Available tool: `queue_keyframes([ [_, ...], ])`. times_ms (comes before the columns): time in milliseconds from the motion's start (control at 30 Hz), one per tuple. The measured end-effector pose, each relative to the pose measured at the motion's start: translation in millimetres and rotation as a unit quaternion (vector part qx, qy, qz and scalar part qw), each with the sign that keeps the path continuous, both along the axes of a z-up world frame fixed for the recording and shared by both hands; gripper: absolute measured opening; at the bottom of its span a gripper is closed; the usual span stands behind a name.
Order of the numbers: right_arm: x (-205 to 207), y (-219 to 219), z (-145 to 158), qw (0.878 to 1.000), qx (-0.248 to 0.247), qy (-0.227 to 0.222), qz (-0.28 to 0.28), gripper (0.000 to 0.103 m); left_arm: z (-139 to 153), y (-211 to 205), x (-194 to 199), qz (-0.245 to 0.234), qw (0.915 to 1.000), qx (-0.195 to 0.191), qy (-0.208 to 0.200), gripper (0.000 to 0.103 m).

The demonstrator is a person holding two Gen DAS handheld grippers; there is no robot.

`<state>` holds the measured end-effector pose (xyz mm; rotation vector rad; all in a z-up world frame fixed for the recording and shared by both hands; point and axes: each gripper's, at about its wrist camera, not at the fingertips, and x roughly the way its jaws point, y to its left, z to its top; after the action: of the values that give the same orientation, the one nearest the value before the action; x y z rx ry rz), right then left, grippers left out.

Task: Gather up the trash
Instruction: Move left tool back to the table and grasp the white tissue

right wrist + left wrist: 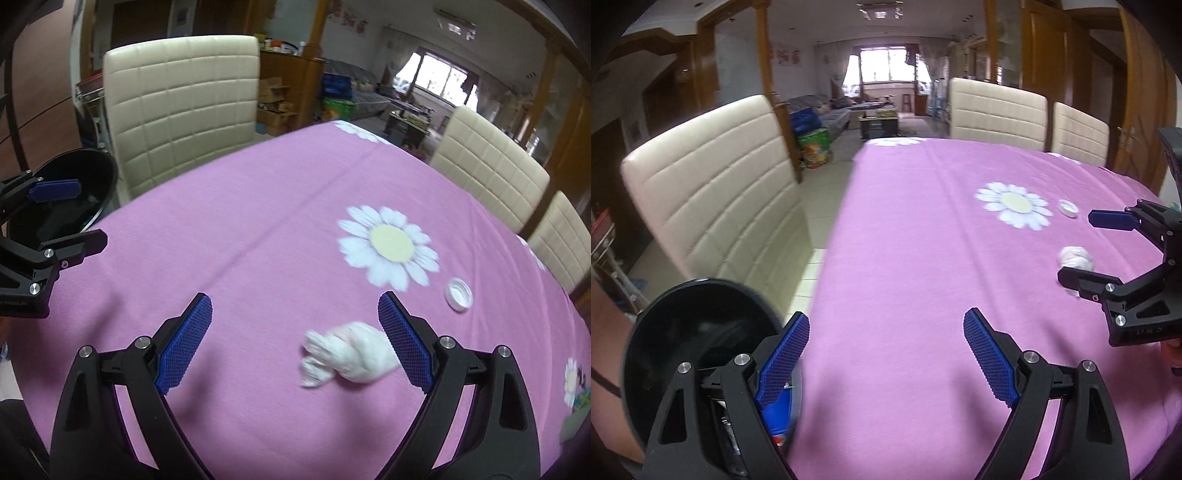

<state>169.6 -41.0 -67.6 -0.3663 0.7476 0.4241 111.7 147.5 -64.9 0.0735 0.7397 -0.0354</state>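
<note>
A crumpled white paper wad (349,356) lies on the pink tablecloth, just inside my right gripper's right finger. It also shows in the left wrist view (1075,259). A white bottle cap (458,293) lies beyond it, near the daisy print, and shows in the left wrist view (1068,208). My right gripper (293,341) is open and empty above the cloth; in the left wrist view (1075,247) it hangs over the wad. My left gripper (884,358) is open and empty at the table's left edge, beside a black bin (698,339). The bin shows at far left in the right wrist view (70,195).
Cream padded chairs stand around the table: one at the left (713,206), two at the far side (997,110). The table's left edge (831,251) drops to a tiled floor. The pink cloth (258,229) has daisy prints.
</note>
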Motion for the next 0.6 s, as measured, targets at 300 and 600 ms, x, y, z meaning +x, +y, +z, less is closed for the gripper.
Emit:
queue_keyframes([
  [300,18,-79,-1,0.996,0.019,0.0,-0.092,0.09,-6,-88,25,-0.094,0.9955,0.0,0.014,0.084],
  [600,43,-135,-8,0.985,0.043,0.029,-0.164,0.084,-22,-159,71,-0.154,0.9863,-0.022,0.056,0.084],
])
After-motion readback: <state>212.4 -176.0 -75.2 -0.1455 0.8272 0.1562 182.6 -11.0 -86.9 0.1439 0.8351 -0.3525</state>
